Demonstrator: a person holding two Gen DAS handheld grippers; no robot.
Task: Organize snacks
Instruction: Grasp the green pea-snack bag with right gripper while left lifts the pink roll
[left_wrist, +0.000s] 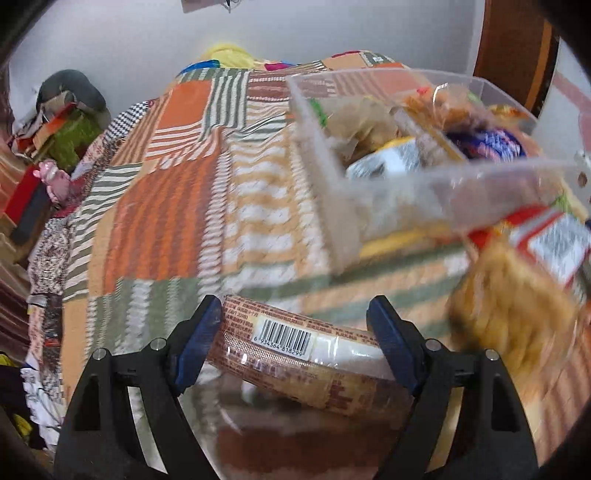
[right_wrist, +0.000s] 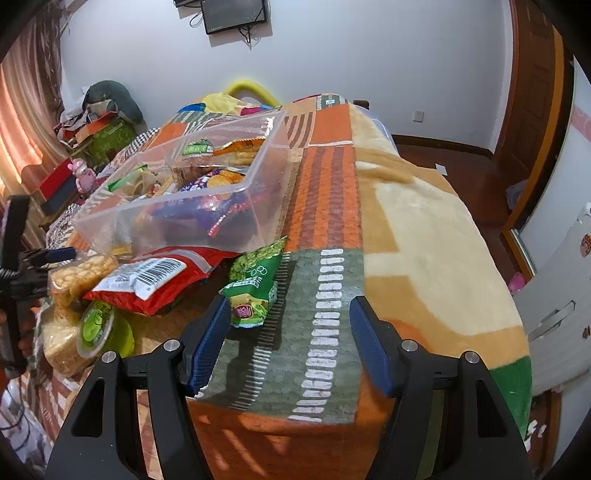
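Observation:
My left gripper (left_wrist: 295, 325) is shut on a brown-and-cream snack packet with a barcode (left_wrist: 295, 350), held above the patchwork blanket. A clear plastic bin (left_wrist: 332, 162) with several snacks stands ahead to the right; it also shows in the right wrist view (right_wrist: 273, 177). My right gripper (right_wrist: 290, 314) is open and empty above the blanket. A green snack packet (right_wrist: 255, 280) lies just ahead of its left finger. A red packet (right_wrist: 155, 277), a green jelly cup (right_wrist: 99, 325) and bags of yellow puffs (right_wrist: 81, 273) lie to the left, in front of the bin.
The patchwork blanket (right_wrist: 332, 192) covers a raised surface that drops off at the right and front edges. Clutter and boxes (right_wrist: 99, 125) stand at the far left by a curtain. A white cabinet (right_wrist: 554, 295) stands at the right.

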